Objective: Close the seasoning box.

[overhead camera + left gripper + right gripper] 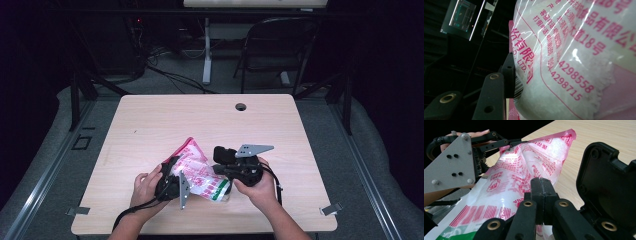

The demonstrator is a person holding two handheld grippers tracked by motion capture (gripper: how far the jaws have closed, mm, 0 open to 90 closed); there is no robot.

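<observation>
Nearest you, your two hands hold a bag (199, 172) of white grains, printed in pink, just above the near edge of the counter (150, 120). Your left gripper (170, 182) has its jaws part open around the bag's left side, one jaw pressed against the plastic. Your right gripper (239, 167) sits on the bag's right, jaws fully closed and pinching the film. Beyond the bag lies bare counter.
</observation>
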